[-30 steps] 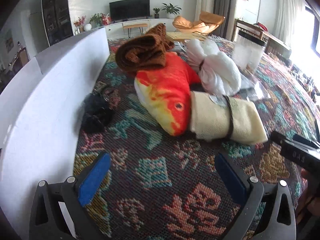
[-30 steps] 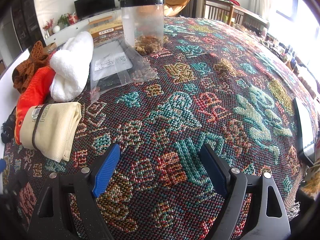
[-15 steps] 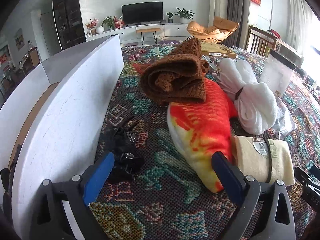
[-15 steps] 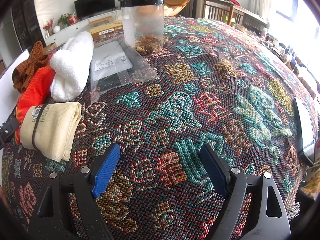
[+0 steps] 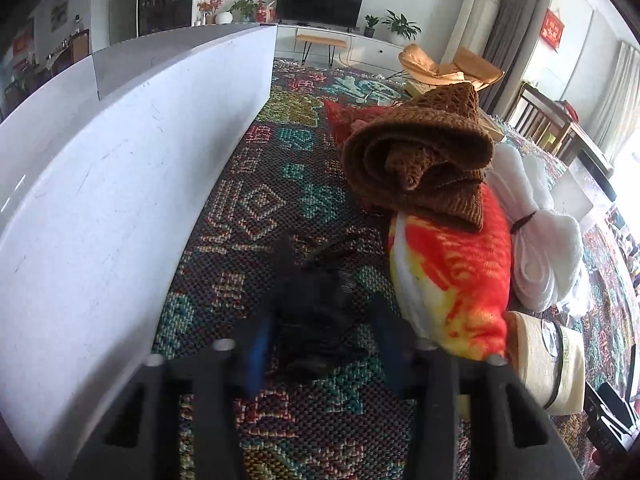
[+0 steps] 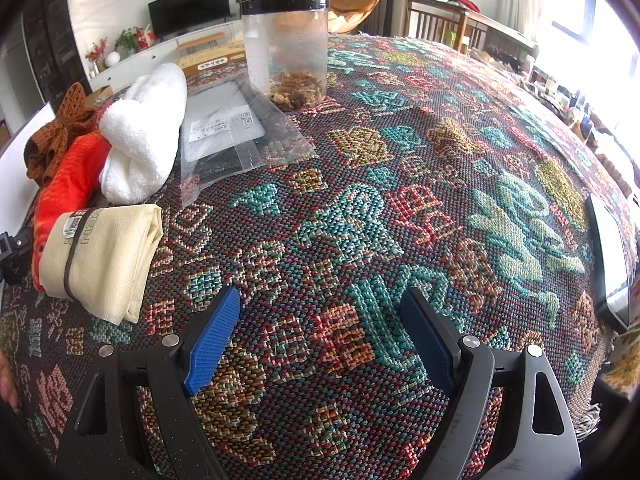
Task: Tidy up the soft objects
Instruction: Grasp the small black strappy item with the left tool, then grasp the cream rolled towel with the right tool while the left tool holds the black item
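Now closing in w/ left gripper (image 5: 320,344) on the small black soft item (image 5: 310,304), lying on the patterned surface (image 5: 280,208) between white board (image 5: 120,200) at left and fish plush (image 5: 452,276) at right. Blue pads (image 5: 258,344) either side of the black bundle, narrow gap, view blurred; can't tell whether contact made yet or just straddling. Looks like grasp step, barely started on the task overall.

Brown knit roll (image 5: 420,160) sits atop the fish plush, far side; white towel bundle (image 5: 540,240) just right of it; cream folded cloth (image 5: 548,364) near right, touching the plush end.

Right gripper (image 6: 320,344) hovers over bare surface, jaws wide apart, holding nothing, well apart from cream folded cloth at its left. Clear jar (image 6: 286,46) and plastic bag (image 6: 236,136) far off, not soft stuff, leave alone.

To do it well: go low so pads catch the bulk, not loose strands. Squeeze at the thickest part, centred. Stay clear of the board at left and the plush at right. Lift straight up; limp cloth prob sags, so check nothing trails.
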`<act>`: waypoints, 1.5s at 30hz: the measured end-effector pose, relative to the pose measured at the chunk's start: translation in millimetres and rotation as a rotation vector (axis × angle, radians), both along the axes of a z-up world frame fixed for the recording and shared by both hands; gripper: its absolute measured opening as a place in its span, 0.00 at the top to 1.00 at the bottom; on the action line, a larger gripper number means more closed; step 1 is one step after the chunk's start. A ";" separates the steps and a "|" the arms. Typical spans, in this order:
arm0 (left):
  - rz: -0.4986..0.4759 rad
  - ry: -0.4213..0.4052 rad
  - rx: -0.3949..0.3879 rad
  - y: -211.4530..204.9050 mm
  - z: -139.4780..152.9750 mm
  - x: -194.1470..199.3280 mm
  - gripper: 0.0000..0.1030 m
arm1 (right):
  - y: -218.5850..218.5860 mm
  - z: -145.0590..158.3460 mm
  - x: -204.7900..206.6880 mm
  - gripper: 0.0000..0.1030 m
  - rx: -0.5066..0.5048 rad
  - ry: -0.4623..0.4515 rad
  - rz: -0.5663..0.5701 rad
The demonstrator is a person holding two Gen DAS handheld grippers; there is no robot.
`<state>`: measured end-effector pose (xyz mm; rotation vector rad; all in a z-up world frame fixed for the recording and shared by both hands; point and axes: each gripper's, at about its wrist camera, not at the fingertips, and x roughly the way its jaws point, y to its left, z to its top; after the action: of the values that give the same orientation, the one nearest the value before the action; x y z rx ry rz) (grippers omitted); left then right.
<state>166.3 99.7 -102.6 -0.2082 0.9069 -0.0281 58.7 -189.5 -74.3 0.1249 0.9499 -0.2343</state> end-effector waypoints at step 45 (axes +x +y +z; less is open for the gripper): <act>-0.233 0.026 0.179 -49.0 -7.0 2.6 0.00 | 51.7 42.5 33.4 0.19 -0.033 0.020 0.689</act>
<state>168.9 50.7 -109.6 0.0642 0.9507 -0.1600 92.1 -137.8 -31.8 -0.2362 0.9560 0.3850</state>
